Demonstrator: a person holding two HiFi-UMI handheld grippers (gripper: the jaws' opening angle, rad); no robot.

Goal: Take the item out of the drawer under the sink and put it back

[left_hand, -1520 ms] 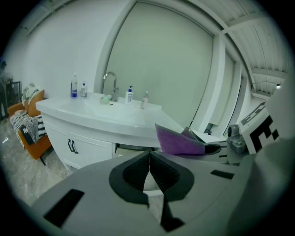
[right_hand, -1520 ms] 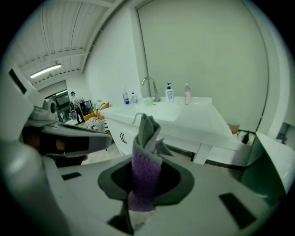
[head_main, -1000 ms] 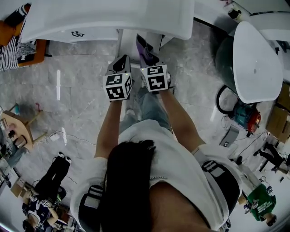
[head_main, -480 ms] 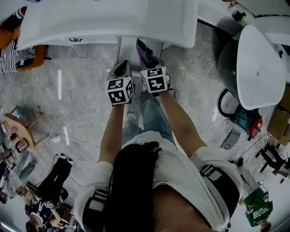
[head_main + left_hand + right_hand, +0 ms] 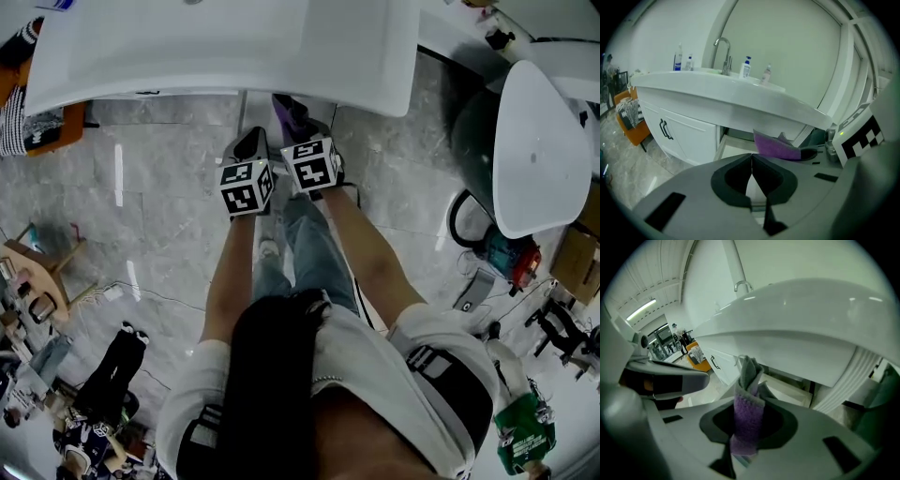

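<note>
Right gripper (image 5: 747,434) jaws are clamped on purple cloth (image 5: 749,414), which stands upright in front of open drawer (image 5: 786,390) under sink (image 5: 801,329); left gripper (image 5: 752,180) jaws are together, holding nothing, beside right gripper

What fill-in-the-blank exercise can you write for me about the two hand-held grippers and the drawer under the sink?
1. The right hand-held gripper is shut on a ____ cloth.
2. With its jaws together, the left hand-held gripper holds ____.
3. The drawer under the sink stands ____.

Missing words: purple; nothing; open.
</note>
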